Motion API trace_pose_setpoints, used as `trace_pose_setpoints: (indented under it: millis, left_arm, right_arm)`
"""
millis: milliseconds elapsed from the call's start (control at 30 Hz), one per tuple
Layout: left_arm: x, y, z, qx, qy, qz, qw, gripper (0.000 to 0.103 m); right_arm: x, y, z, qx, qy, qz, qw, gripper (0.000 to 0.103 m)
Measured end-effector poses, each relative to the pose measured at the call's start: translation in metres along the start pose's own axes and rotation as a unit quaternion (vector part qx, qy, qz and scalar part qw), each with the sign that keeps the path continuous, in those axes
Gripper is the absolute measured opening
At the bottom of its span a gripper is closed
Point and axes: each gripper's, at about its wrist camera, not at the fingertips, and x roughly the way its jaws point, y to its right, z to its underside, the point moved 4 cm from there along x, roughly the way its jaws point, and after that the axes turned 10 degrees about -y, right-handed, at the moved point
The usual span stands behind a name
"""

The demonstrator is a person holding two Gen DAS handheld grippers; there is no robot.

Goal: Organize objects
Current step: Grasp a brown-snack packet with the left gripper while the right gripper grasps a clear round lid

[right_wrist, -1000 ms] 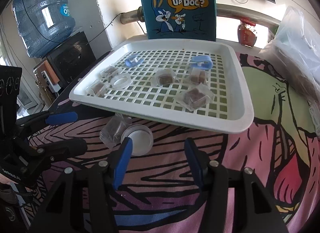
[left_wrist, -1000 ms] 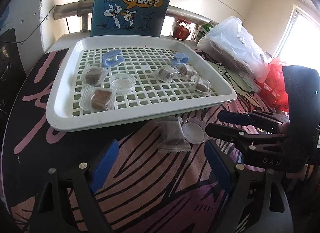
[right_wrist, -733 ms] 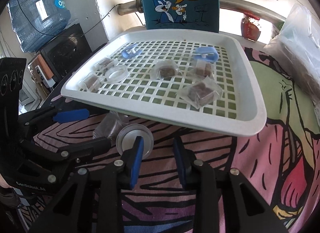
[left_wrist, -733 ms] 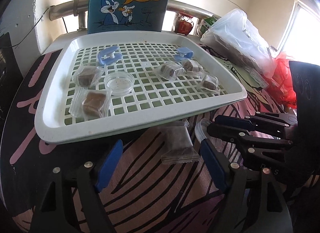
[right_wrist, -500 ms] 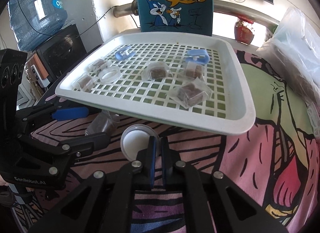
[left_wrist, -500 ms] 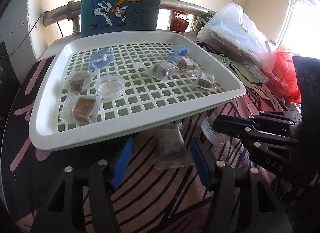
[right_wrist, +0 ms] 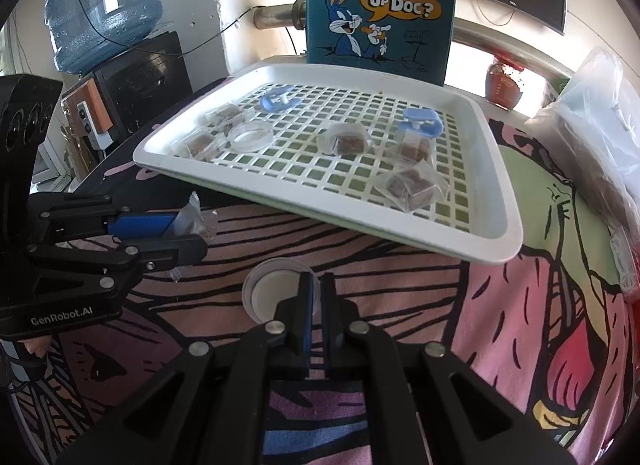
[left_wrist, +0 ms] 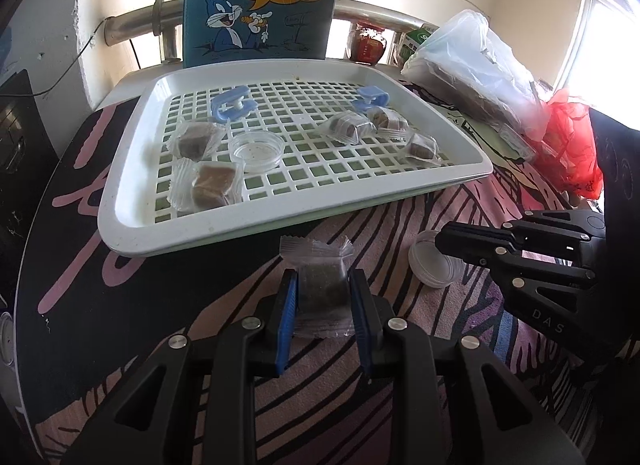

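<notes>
Clear plastic wraps the brown sweet that lies on the counter at lower centre of the left view, just in front of the white tray. The left gripper has its blue pads on either side of the wrapper and its jaws are closing on it; the pads look to touch the wrapper's edges already. To the right in that view sits a small round lid, also on the counter and short of the tray. The right gripper is clenched on the lid's near rim, at lower centre of its own view.

Inside the tray lie more wrapped sweets, a clear dish left of centre and two blue clips toward the far edge. A blue cartoon panel stands behind the tray; a plastic bag sits at upper right.

The step in hand looks like the pickup: both stray items are being seized so they can join the rest. Next, each gripper probably needs to lift clear of the tray's raised lip, carry forward over the grid and release onto a bare patch. The crinkly wrapper may slip, so a firm pinch on the sweet itself would help.
</notes>
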Motion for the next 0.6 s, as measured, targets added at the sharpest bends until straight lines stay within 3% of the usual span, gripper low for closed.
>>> trace_pose_setpoints:
  millis: [433, 600]
  left_arm:
    - [0.0023, 0.0031, -0.0001, 0.008, -0.001, -0.023, 0.9997, 0.027]
    - [0.0027, 0.0024, 0.0002, 0.004, -0.001, -0.053, 0.9986, 0.032]
  right_arm:
    - [0.0019, -0.0032, 0.0011, -0.007, -0.005, 0.006, 1.000, 0.007]
    - [0.0023, -0.0031, 0.0016, -0.006, -0.005, 0.005, 1.000, 0.007]
